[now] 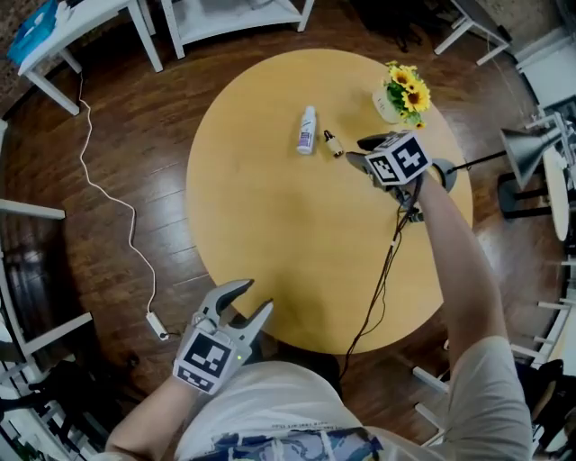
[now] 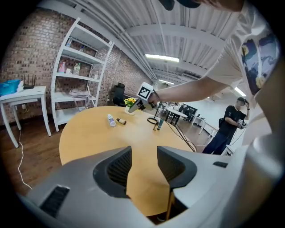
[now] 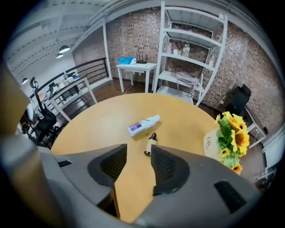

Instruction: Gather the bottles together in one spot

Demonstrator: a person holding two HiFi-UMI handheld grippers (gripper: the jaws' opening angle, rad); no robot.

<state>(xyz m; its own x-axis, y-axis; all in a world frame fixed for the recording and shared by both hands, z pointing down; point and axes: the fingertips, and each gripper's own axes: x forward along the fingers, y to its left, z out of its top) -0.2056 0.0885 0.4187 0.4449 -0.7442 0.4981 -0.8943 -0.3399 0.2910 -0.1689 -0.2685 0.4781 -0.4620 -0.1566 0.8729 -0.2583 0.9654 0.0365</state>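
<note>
A white bottle [image 1: 307, 130] with a purple label lies on its side on the round yellow table [image 1: 270, 216]. A small brown dropper bottle [image 1: 333, 144] lies just right of it. My right gripper [image 1: 357, 151] hovers right beside the dropper bottle, open and empty. In the right gripper view the dropper bottle [image 3: 150, 144] lies just beyond the gap of the right gripper [image 3: 139, 164], with the white bottle [image 3: 143, 125] behind it. My left gripper [image 1: 254, 300] is at the table's near edge, open, with nothing in it. In the left gripper view a slim dark bottle [image 2: 160, 125] stands upright.
A vase of sunflowers [image 1: 401, 93] stands at the table's far right. A black ring [image 2: 152, 120] with a cable lies by the upright bottle. White shelves [image 1: 234, 18] and a small white table [image 1: 72, 36] stand beyond the table. A white cord [image 1: 117, 207] runs over the wood floor.
</note>
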